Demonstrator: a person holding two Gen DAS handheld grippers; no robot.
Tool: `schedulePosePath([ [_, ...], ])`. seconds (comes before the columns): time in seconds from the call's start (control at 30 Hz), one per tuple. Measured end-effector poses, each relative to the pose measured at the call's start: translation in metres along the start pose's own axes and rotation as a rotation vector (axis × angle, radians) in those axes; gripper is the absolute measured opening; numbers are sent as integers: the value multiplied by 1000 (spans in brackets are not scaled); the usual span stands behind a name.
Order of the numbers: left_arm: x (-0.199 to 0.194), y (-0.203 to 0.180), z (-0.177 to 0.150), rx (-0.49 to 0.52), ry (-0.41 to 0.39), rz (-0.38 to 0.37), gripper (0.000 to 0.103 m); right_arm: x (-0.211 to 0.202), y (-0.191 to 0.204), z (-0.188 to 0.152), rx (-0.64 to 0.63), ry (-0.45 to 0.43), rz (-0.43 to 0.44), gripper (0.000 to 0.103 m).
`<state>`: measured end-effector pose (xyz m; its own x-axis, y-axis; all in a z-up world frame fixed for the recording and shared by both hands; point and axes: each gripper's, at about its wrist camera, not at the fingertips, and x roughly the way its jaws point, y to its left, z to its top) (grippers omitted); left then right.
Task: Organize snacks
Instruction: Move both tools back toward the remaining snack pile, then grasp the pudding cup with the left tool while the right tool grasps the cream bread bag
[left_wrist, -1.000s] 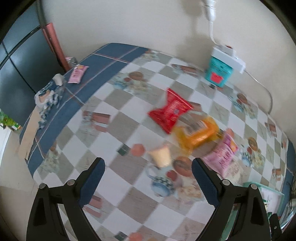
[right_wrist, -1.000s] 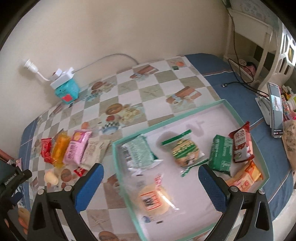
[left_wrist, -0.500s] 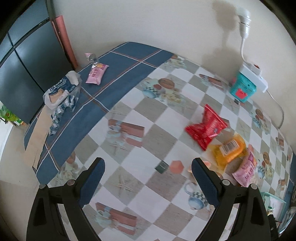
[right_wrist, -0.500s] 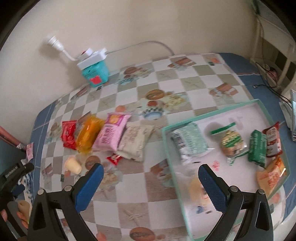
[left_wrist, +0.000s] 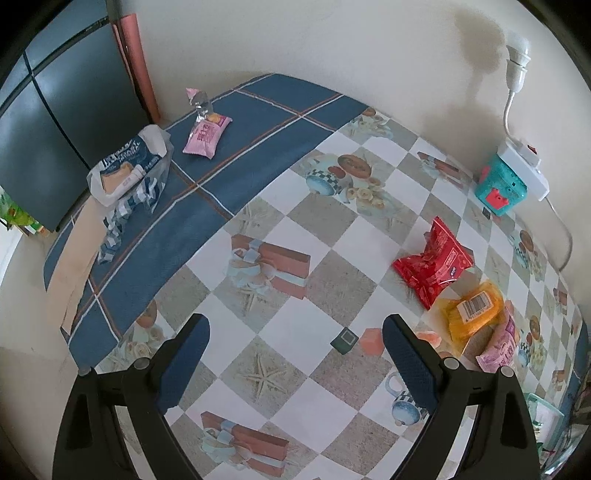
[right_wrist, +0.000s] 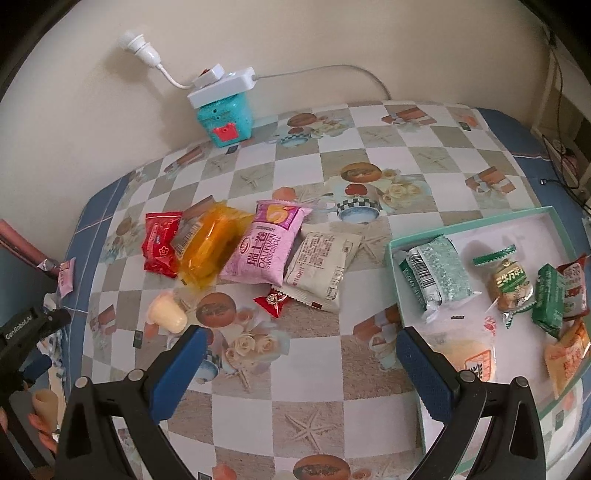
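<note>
Above the checkered tablecloth (right_wrist: 314, 373) we are holding both the left gripper (left_wrist: 295, 354) and right gripper (right_wrist: 299, 365) with fingers spread apart, empty, beside the pink snack pack (right_wrist: 266, 243).

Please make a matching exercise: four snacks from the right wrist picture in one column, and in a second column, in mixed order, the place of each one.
Things:
1. pink swiss roll packet
2. green packet
3. small red candy
4. pale jelly cup

Places:
A. inside the teal tray
B. between the orange packet and the white packet
C. on the tablecloth, just beyond the right gripper's left finger
D. at the white packet's near corner

Pairs: 1-B, 2-A, 3-D, 4-C
</note>
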<state>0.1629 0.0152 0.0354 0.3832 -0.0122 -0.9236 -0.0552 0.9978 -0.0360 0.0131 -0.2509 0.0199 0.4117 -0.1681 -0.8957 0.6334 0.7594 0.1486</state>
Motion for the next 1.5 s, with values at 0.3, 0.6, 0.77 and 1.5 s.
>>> schedulePosePath([
  [0.3,16,-11,-5,7,63,-65,95,13,-15,6,33,8,-8,103],
  [0.6,37,-44,-17,71,139,-128,95,28,-27,16,70,5,-10,103],
  [0.77,49,-61,-24,84,178,-144,95,30,-32,23,81,-33,-8,100],
  [1.5,80,-106,-34,112,239,-182,58,78,-17,40,51,-17,-33,73],
])
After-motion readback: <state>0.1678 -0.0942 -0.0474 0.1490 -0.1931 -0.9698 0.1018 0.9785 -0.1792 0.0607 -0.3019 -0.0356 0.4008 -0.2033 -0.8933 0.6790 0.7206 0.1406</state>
